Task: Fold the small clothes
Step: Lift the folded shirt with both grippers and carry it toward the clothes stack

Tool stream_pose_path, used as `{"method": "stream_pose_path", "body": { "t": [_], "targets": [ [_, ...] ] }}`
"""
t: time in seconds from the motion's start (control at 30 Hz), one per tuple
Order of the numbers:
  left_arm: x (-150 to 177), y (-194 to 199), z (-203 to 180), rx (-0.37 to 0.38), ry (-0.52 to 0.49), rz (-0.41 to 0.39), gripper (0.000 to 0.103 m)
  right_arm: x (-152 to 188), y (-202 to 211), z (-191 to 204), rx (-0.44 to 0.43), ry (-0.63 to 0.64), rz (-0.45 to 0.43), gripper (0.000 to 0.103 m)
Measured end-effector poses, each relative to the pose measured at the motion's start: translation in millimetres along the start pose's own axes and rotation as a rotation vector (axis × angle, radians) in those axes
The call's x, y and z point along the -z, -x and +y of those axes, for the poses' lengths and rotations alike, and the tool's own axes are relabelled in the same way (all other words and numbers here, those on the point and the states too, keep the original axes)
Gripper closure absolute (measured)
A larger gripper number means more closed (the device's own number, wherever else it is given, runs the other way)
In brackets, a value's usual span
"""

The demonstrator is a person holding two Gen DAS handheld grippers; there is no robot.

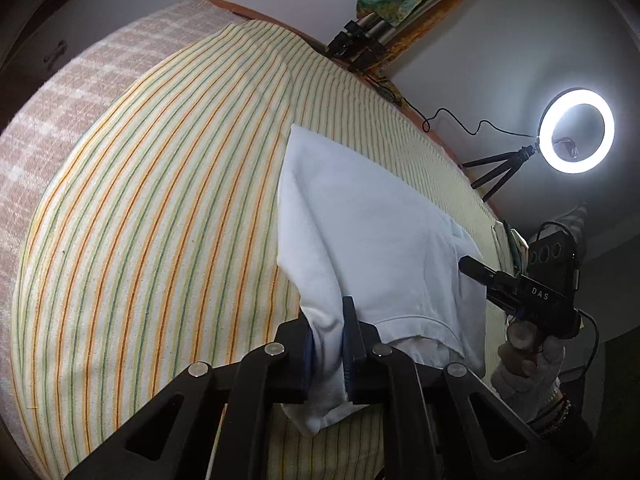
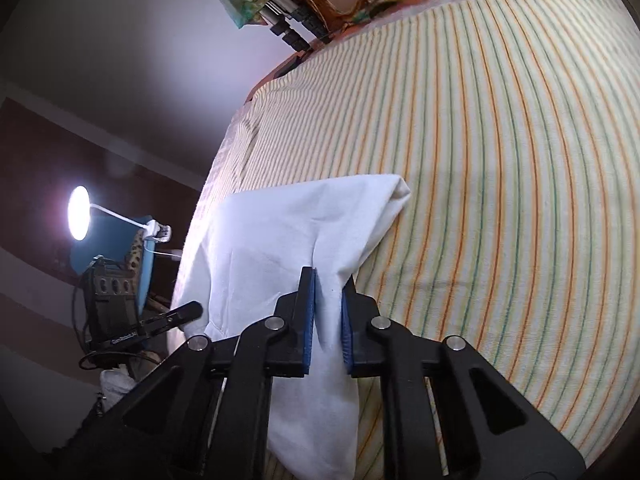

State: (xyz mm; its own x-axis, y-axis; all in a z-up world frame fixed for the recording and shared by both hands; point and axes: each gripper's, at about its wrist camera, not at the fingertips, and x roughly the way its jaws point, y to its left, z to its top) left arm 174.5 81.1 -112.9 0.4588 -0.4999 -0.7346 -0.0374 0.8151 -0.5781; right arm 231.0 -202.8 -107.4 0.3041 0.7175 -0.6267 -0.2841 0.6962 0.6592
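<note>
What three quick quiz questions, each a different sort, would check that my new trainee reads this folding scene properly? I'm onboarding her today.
1. True or false: both the left hand-held gripper and the right hand-held gripper are clamped on the white garment.
2. Multiple choice: the garment lies on A) a bare wooden table, B) a striped sheet, C) a tiled floor.
3. Fill in: the lit circular lamp on a small tripod beyond the sheet's edge in the left wrist view is a ____ light.

Key: 1 true; 2 B; 3 ring.
</note>
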Motion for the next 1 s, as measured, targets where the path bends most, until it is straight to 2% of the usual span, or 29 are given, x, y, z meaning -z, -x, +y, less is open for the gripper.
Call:
{"method": "stream_pose_path", "body": {
  "t": [0.2, 0.43, 0.73, 1.0],
  "targets": [
    [2.9, 11.1, -21.8, -0.039, -0.1, -0.05, 0.096, -0.2, 15.0, 32.1, 0.046, 0.111, -0.051, 0.092],
    [5.4, 21.9, -51.2, -0.002, -0.154, -0.083, 0.096, 0.6, 29.6, 46.7, 0.061, 0.153, -0.08, 0.092],
    [15.7, 9.8, -105.1, 0.05, -0.245, -0.08, 0.096, 0.4, 76.9, 41.0, 0.111, 0.176, -0.145, 0.093],
    [20.4, -20.0, -159.4, 0.107, -0.306, -0.064, 0.096, 6.5, 137.0, 21.2, 0.199, 0.203, -0.192, 0.093]
  ]
}}
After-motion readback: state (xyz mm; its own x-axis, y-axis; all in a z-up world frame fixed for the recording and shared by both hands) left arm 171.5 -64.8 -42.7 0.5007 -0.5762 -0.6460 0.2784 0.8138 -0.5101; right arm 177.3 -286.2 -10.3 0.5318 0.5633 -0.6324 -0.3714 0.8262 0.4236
